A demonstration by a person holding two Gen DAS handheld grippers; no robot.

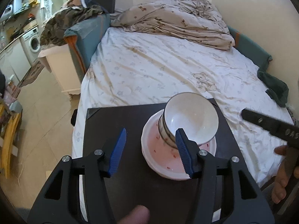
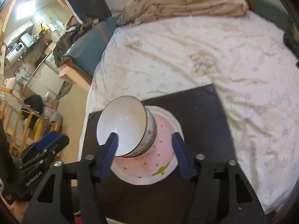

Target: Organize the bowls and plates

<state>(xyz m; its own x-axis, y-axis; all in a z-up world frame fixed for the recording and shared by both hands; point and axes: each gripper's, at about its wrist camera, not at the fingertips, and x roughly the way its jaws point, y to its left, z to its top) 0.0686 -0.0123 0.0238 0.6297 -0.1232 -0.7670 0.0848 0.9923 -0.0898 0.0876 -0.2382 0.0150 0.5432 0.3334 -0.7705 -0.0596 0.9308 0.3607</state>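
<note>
Both sets of tongs hang over the dark bench (image 1: 115,123) here, and neither has anything in its grip. The left tongs (image 1: 151,150) stand apart with only bare bench between the blue pads, the right-hand pad crossing in front of the bowls. The right tongs (image 2: 146,155) gape wide, their pads either side of the crockery without pressing on it. There is the stack of bowls (image 1: 188,123), white inside with a patterned outer wall, nested together and sitting on the pink plates (image 1: 168,158). The plates, speckled with red and a green mark, are stacked in the middle of the bench. Behind it all lies the bed (image 1: 158,65) with a rumpled duvet (image 1: 177,18).
</note>
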